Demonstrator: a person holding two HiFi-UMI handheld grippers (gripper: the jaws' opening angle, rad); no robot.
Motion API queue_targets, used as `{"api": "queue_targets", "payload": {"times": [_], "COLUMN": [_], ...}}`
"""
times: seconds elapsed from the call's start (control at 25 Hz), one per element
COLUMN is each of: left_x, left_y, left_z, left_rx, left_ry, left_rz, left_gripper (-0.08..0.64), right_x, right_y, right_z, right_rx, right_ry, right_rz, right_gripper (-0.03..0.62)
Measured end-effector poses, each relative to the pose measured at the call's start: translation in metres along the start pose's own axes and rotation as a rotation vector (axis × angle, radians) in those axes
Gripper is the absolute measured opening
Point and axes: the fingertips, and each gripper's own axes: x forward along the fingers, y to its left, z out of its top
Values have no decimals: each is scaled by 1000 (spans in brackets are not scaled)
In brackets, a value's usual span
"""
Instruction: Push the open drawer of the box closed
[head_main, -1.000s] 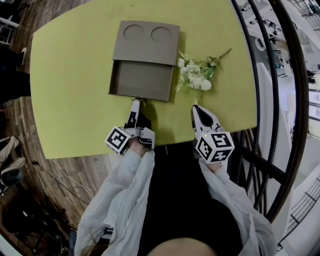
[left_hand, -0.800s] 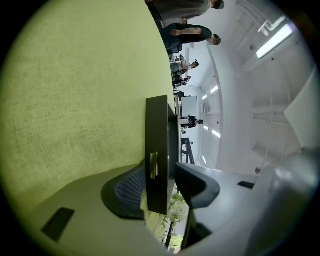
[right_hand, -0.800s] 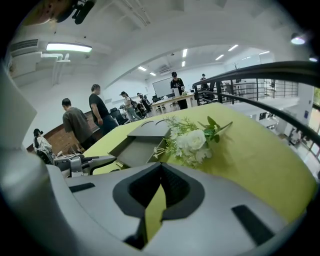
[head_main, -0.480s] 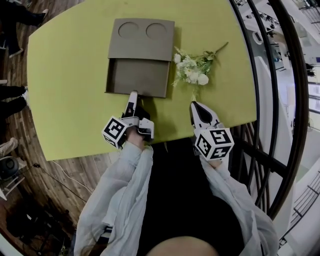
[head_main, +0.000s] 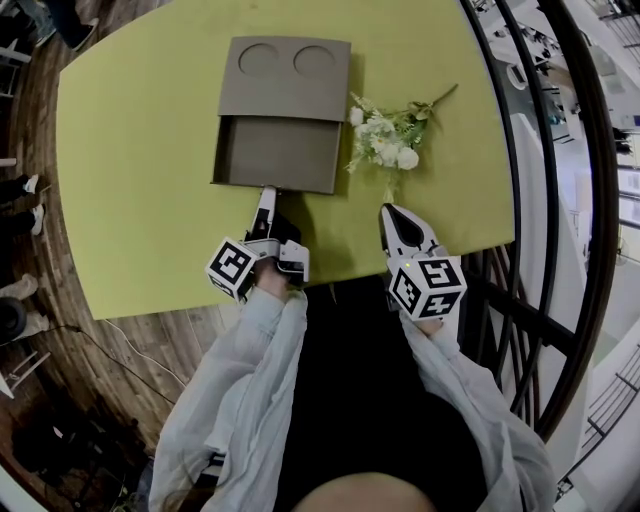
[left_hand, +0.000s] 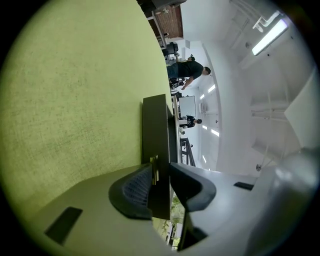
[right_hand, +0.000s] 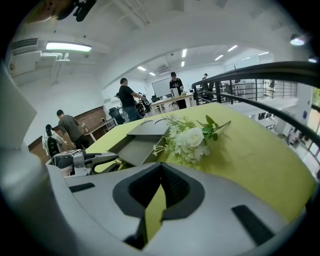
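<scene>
Looking down from the head view, I see the box (head_main: 285, 75) lying flat on the yellow-green tabletop (head_main: 140, 180), toward its far side and a little left of centre. With the drawer (head_main: 277, 152) out, the long axis of the whole runs straight away from me. The closed end, with two round recesses in its top, is the far one. The drawer stands pulled out of the near end, so its mouth faces up and its front wall lies crosswise, nearest to me. Most of the drawer's length is showing, and its floor looks bare.

My left tongs (head_main: 266, 192) point away from me at the middle of that front wall, tilted slightly down. In the left gripper view the thin dark wall stands edge-on between the two pads, one pad on each face. The jaws have just been closing, and both pads now press against it, so I read this as a grip on the drawer.

My right tongs (head_main: 387, 212) hover over the tabletop on the near right, apart from the box and aimed at the flowers (head_main: 385, 140). Their tips meet with nothing between them; only a sliver of tabletop shows behind the pads.

Those white flowers lie just beside the drawer's right wall, stem trailing off to the far right.
</scene>
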Motion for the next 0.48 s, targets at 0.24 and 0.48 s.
{"api": "queue_targets", "payload": {"times": [0.24,0.48], "left_x": [-1,0], "left_y": [-4,-17], "left_z": [0,0], "left_rx": [-1,22], "left_ry": [-4,-3], "left_rz": [-6,-43], "left_gripper": [114,114], "right_x": [0,-1], "right_y": [-2,-1], "right_z": [-1,3], "right_rx": [-1,-5], "right_ry": [-5,-16], "right_rz": [-2,0], "right_gripper": [6,6]}}
